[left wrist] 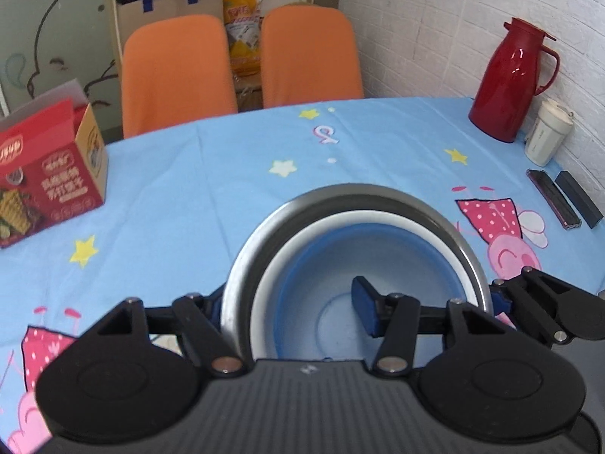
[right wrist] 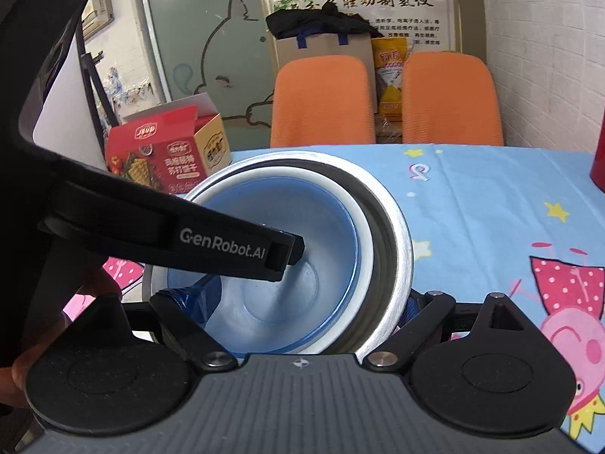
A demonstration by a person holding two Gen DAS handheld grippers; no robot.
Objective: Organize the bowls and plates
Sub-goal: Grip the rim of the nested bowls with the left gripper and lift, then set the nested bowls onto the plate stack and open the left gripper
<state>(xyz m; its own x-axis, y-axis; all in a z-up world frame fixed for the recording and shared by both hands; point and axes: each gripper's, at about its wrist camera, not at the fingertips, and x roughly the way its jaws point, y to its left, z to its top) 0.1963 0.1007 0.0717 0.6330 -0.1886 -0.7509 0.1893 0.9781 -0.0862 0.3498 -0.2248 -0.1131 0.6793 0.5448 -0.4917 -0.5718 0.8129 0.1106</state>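
Note:
A blue bowl [left wrist: 332, 283] sits nested in a white bowl [left wrist: 363, 223], which sits in a steel bowl [left wrist: 340, 196] on the blue tablecloth. My left gripper [left wrist: 291, 302] straddles the stack's left wall, one finger [left wrist: 363, 299] inside the blue bowl, the other outside the steel rim. My right gripper [right wrist: 306, 302] straddles the right wall of the same stack [right wrist: 264, 249]: one finger [right wrist: 200, 295] inside the blue bowl [right wrist: 287, 227], one [right wrist: 410, 308] outside the steel bowl [right wrist: 401, 242]. The left gripper's body [right wrist: 223, 242] reaches over the bowl in the right wrist view.
A red cracker box [left wrist: 49, 174] stands at the table's left. A red thermos [left wrist: 510, 79], white cup [left wrist: 548, 132] and two dark flat cases [left wrist: 567, 196] sit at the right by the wall. Two orange chairs [left wrist: 242, 64] stand behind the table.

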